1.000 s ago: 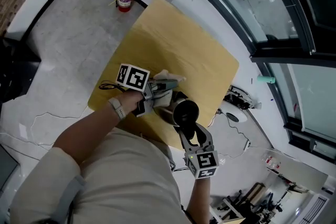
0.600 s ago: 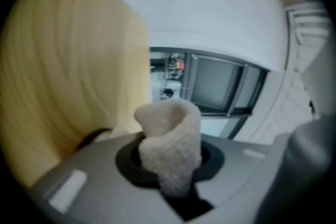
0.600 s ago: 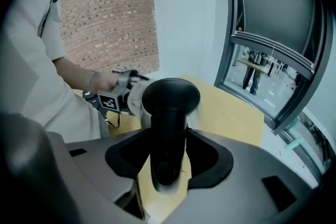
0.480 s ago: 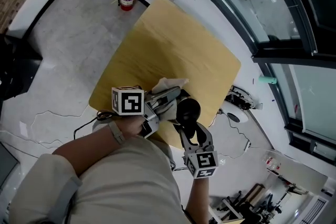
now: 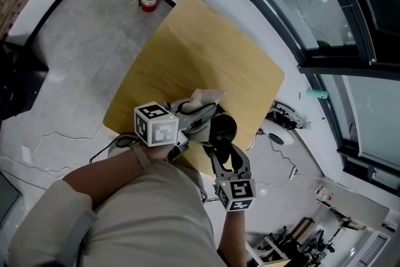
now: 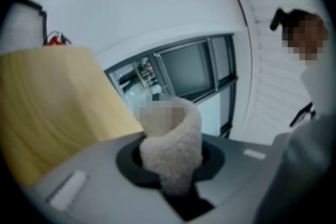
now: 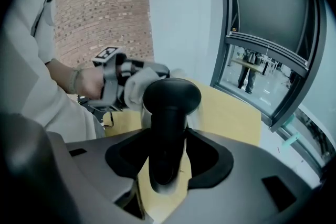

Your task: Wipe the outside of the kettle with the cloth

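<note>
Kettle (image 5: 220, 129) handle is clenched in the right hand-held gripper (image 7: 167, 165). At the kettle's 9 o'clock in the head view, the left hand-held gripper (image 6: 170, 178) grasps the cloth (image 6: 176, 139).

Steel body of kettle (image 5: 223, 129) mostly hidden beneath its black top, cloth (image 5: 203, 97) and right gripper (image 5: 219, 147). Cloth tip blurred in left gripper view.
</note>
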A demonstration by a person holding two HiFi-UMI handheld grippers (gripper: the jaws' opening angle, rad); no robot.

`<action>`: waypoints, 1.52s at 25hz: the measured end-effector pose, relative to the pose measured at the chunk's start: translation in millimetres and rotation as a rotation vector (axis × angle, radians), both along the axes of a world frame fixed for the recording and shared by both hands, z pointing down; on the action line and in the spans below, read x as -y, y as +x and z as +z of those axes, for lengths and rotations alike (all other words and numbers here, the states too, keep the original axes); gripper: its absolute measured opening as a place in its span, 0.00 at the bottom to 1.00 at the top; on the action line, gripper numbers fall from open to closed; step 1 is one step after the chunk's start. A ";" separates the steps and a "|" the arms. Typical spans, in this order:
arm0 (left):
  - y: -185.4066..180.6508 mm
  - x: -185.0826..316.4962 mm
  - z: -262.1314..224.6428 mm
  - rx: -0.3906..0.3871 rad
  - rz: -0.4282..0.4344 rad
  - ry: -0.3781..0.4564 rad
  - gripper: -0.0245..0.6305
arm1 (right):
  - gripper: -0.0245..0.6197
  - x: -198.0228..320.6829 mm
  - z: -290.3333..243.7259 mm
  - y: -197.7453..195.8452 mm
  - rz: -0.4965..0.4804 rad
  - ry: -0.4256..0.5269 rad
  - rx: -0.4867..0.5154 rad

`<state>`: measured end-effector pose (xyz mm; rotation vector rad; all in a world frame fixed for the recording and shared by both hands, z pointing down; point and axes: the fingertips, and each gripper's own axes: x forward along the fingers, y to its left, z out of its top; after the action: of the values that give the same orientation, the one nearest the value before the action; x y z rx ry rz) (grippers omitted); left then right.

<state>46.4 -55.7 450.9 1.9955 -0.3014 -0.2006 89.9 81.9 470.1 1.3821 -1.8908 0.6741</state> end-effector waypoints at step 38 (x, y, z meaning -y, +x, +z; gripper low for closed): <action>-18.3 36.5 132.1 -0.131 -0.219 -0.467 0.17 | 0.35 27.9 0.9 8.8 0.214 0.130 0.091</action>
<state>28.2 -92.2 583.0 1.4802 -0.4390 -0.3634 98.7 54.0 470.9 1.6796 -1.9022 0.7396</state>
